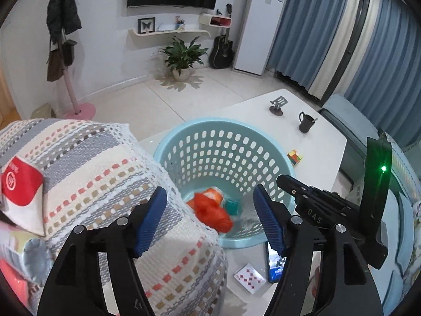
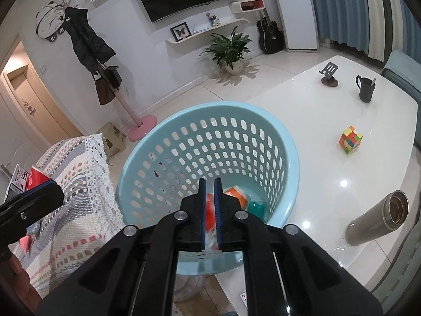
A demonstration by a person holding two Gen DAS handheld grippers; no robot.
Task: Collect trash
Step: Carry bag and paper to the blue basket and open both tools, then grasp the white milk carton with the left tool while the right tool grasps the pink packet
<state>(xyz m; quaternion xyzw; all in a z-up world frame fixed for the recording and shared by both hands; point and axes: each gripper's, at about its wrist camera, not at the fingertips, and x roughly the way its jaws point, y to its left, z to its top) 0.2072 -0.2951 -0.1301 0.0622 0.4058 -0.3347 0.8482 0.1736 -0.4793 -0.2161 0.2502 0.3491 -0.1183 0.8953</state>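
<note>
The right gripper (image 2: 210, 216), fingers pinched on a thin clear wrapper (image 2: 210, 239), hangs over the blue basket (image 1: 184, 142) at frame centre, orange trash (image 1: 213, 210) directly below, while the left gripper (image 1: 210, 218) gapes empty beside it.

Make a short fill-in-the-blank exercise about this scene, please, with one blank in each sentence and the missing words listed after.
1. The orange wrapper lies inside the light blue ____.
2. The jaws of the left hand-held gripper stand ____.
3. The black mug stands on the white ____.
4. The steel flask lies on its ____.

Missing words: basket; open; table; side
</note>
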